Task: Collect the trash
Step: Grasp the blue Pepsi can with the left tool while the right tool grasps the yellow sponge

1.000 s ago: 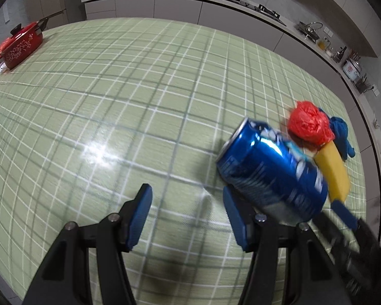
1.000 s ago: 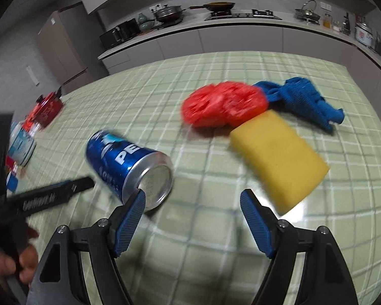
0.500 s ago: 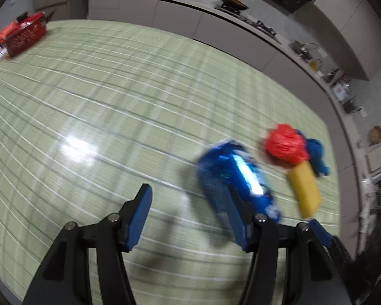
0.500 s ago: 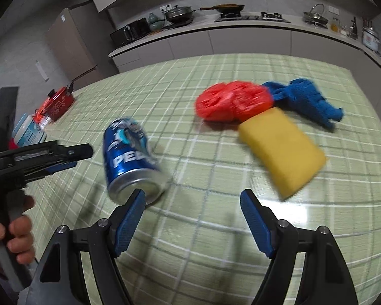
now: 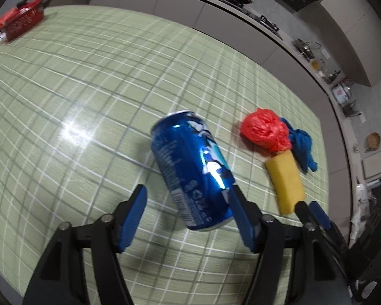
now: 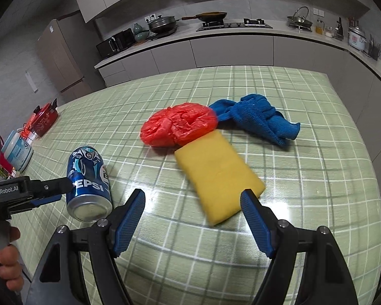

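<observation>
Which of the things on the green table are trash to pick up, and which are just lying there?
Trash, most likely:
- blue soda can, lying on its side
- crumpled red plastic bag

Probably just lying about:
- yellow sponge
- blue cloth
- red pot at the table's far edge
- white tub beside it

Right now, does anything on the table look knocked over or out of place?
Yes: the blue can lies on its side on the green tablecloth, between the opening jaws of the left gripper. No spill shows.
</observation>
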